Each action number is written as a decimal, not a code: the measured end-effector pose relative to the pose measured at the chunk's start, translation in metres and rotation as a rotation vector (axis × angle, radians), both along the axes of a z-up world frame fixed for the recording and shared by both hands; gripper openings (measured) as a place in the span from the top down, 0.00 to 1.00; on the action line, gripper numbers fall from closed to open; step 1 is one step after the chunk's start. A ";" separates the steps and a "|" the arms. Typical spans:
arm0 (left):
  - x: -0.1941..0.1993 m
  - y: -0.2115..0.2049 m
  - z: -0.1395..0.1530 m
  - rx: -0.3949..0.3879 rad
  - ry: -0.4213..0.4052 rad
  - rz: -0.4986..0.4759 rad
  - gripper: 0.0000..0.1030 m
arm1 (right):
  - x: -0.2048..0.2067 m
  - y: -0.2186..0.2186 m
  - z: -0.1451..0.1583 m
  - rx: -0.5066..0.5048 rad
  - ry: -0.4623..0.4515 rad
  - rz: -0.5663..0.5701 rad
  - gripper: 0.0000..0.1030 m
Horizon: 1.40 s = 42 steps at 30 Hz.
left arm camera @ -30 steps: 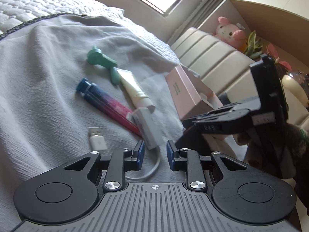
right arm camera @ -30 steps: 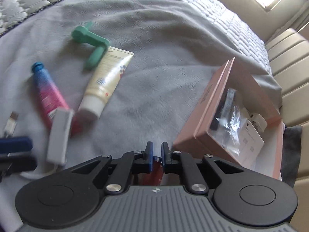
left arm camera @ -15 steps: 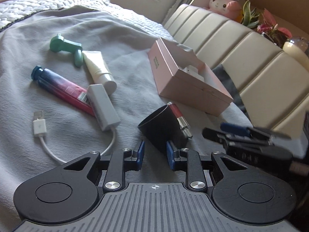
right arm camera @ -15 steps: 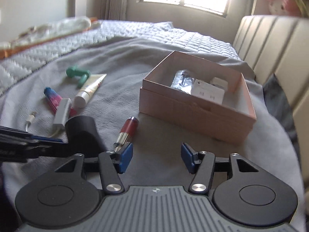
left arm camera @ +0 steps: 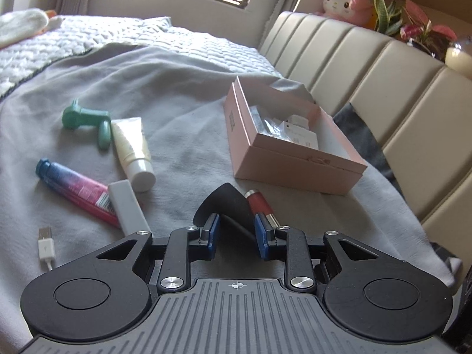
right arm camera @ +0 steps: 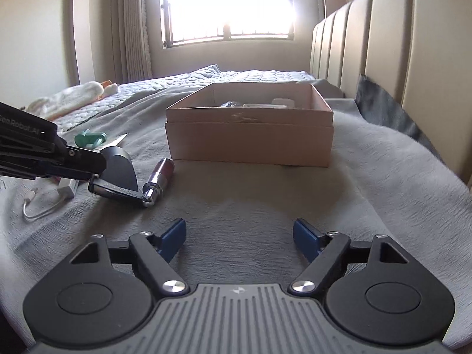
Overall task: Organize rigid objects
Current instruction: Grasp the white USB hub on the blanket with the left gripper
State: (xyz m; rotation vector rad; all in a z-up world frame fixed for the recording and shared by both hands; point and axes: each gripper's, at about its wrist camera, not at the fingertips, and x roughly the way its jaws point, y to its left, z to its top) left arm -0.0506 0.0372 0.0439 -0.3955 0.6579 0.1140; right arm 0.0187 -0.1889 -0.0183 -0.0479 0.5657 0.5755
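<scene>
Left gripper (left arm camera: 234,233): jaws opening, black cone-shaped object (left arm camera: 225,203) between the blue pads, contact unclear. Right gripper (right arm camera: 239,237): jaws opening wide, nothing between them, over bare blanket. Surface is a grey blanket (left arm camera: 183,94) on a bed, beige padded headboard (left arm camera: 383,67) at right, window (right arm camera: 228,6) beyond. One red lipstick (left arm camera: 261,203), silver-tipped, lies touching the cone. One pink box (left arm camera: 292,144), open, holds small packets. Left of it: two tubes, white (left arm camera: 131,150) and blue-pink (left arm camera: 73,190); one green tool (left arm camera: 87,121); one white USB adapter (left arm camera: 126,208).
</scene>
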 end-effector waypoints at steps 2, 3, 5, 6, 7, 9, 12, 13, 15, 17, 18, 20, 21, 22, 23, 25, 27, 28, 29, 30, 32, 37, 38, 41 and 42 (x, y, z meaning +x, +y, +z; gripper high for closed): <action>0.000 -0.002 0.000 0.012 0.001 -0.004 0.71 | 0.001 -0.004 -0.001 0.027 0.009 0.004 0.20; 0.000 -0.001 -0.001 0.012 0.000 -0.006 0.71 | 0.001 -0.004 -0.001 0.036 0.014 0.007 0.19; -0.001 0.001 -0.002 0.005 0.005 -0.012 0.71 | 0.002 -0.003 -0.001 0.036 0.017 0.008 0.19; -0.002 0.002 -0.002 0.001 0.008 -0.017 0.71 | 0.002 -0.002 -0.001 0.029 0.016 0.008 0.19; -0.004 0.004 -0.003 -0.006 0.014 -0.026 0.71 | 0.001 -0.001 -0.001 0.021 0.013 0.008 0.18; -0.011 0.010 -0.003 -0.025 0.011 -0.050 0.71 | -0.001 0.003 -0.002 -0.001 0.006 0.005 0.18; -0.028 0.029 -0.002 -0.047 -0.040 -0.025 0.71 | -0.002 0.005 -0.002 -0.019 -0.002 -0.001 0.18; -0.033 0.039 -0.002 -0.047 -0.052 0.020 0.71 | -0.002 0.005 -0.003 -0.021 -0.003 -0.003 0.17; -0.037 0.059 -0.003 -0.042 -0.049 0.111 0.71 | -0.001 0.006 -0.003 -0.026 -0.003 -0.007 0.17; -0.037 0.078 -0.006 -0.040 -0.018 0.192 0.71 | 0.000 0.007 -0.003 -0.034 -0.001 -0.009 0.16; -0.038 0.084 -0.007 -0.040 -0.011 0.217 0.71 | 0.000 0.007 -0.003 -0.039 -0.002 -0.011 0.16; -0.037 0.092 -0.010 -0.059 -0.009 0.236 0.71 | 0.000 0.009 -0.003 -0.047 -0.005 -0.013 0.16; -0.035 0.093 -0.011 -0.070 -0.011 0.225 0.71 | 0.000 0.009 -0.003 -0.050 -0.005 -0.014 0.15; -0.033 0.091 -0.012 -0.070 -0.011 0.207 0.72 | 0.000 0.009 -0.003 -0.052 -0.005 -0.014 0.15; -0.028 0.087 -0.013 -0.052 -0.004 0.184 0.71 | 0.000 0.010 -0.003 -0.053 -0.004 -0.014 0.15; -0.015 0.076 -0.017 0.017 0.039 0.154 0.71 | 0.001 0.010 -0.003 -0.055 0.000 -0.015 0.14; -0.007 0.066 -0.020 0.053 0.048 0.131 0.71 | 0.001 0.010 -0.003 -0.057 0.000 -0.016 0.14; -0.004 0.062 -0.021 0.071 0.055 0.124 0.71 | 0.000 0.010 -0.003 -0.058 -0.002 -0.017 0.14; -0.002 0.058 -0.021 0.089 0.060 0.119 0.71 | 0.000 0.010 -0.003 -0.058 -0.002 -0.018 0.14; 0.001 0.056 -0.022 0.098 0.067 0.112 0.71 | 0.000 0.010 -0.004 -0.058 -0.002 -0.018 0.14; 0.003 0.054 -0.025 0.098 0.073 0.100 0.71 | 0.000 0.010 -0.004 -0.058 -0.002 -0.017 0.14; 0.003 0.055 -0.026 0.092 0.072 0.094 0.71 | 0.000 0.010 -0.004 -0.059 -0.003 -0.018 0.13; 0.004 0.056 -0.026 0.089 0.071 0.093 0.72 | 0.000 0.010 -0.004 -0.059 -0.003 -0.018 0.13; 0.004 0.058 -0.028 0.083 0.060 0.086 0.72 | 0.000 0.010 -0.004 -0.058 -0.001 -0.017 0.13; 0.003 0.059 -0.029 0.077 0.053 0.082 0.73 | 0.001 0.010 -0.004 -0.056 0.004 -0.013 0.12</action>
